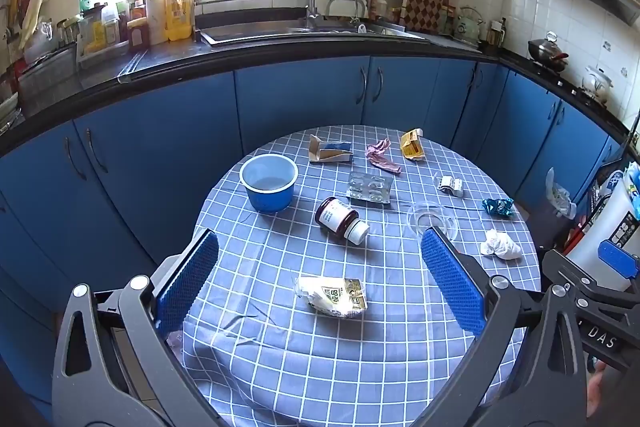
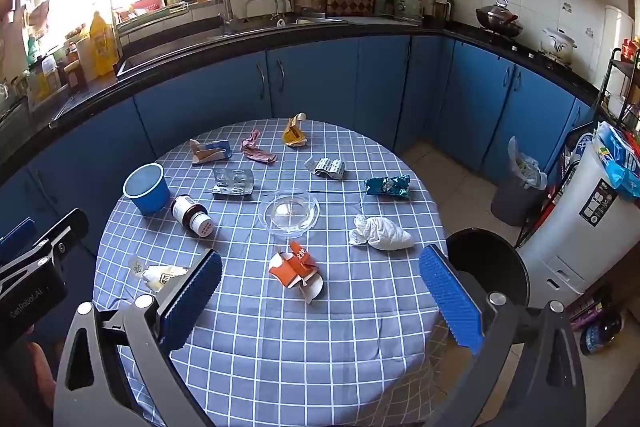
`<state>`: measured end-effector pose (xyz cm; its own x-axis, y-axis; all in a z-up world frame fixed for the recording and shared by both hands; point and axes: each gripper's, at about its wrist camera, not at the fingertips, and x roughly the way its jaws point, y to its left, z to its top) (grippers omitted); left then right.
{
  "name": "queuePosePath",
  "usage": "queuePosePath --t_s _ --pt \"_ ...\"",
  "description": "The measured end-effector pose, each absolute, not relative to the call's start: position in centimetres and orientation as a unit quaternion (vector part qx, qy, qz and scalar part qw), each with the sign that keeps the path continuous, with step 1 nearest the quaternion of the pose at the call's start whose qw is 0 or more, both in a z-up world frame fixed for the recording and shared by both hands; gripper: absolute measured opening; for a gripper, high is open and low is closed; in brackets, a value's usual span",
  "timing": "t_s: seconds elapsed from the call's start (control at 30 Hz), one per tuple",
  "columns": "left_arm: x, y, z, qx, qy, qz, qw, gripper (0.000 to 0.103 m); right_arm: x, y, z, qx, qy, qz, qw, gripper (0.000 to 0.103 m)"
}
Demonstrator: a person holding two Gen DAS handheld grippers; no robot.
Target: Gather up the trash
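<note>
Trash lies scattered on a round table with a blue checked cloth (image 1: pixel 280 367) (image 2: pixel 280 347). My left gripper (image 1: pixel 320 255) is open and empty above the near edge, over a crumpled cream wrapper (image 1: pixel 332 297). My right gripper (image 2: pixel 320 263) is open and empty over a crushed orange paper cup (image 2: pixel 296 269). A white tissue wad (image 2: pixel 380 233), a blue foil wrapper (image 2: pixel 388 185), a brown pill bottle (image 1: pixel 341 219), a blister pack (image 1: pixel 369 187), a pink wrapper (image 1: pixel 380 155), a yellow packet (image 1: pixel 413 143) and a torn carton (image 1: pixel 330 151) lie further out.
A blue cup (image 1: pixel 269 187) stands at the left and a clear glass dish (image 2: pixel 289 211) in the middle. A black bin (image 2: pixel 492 267) sits by the table's right edge, and a lined grey bin (image 2: pixel 516 191) beyond it. Blue cabinets ring the room.
</note>
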<state>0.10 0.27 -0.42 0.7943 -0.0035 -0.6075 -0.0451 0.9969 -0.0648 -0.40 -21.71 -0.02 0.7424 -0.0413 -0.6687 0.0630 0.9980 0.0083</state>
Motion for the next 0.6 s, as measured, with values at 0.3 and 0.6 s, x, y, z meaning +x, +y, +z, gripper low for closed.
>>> queuePosePath --t_s 0.3,0.6 --pt "-0.01 0.19 0.23 -0.037 0.322 0.011 0.946 0.100 -0.45 -21.84 0.02 0.017 0.358 -0.026 0.933 0.097" --pt "-0.18 0.01 0.07 -0.037 0.321 0.013 0.946 0.100 -0.39 -22.14 0.06 0.019 0.358 -0.026 0.933 0.097"
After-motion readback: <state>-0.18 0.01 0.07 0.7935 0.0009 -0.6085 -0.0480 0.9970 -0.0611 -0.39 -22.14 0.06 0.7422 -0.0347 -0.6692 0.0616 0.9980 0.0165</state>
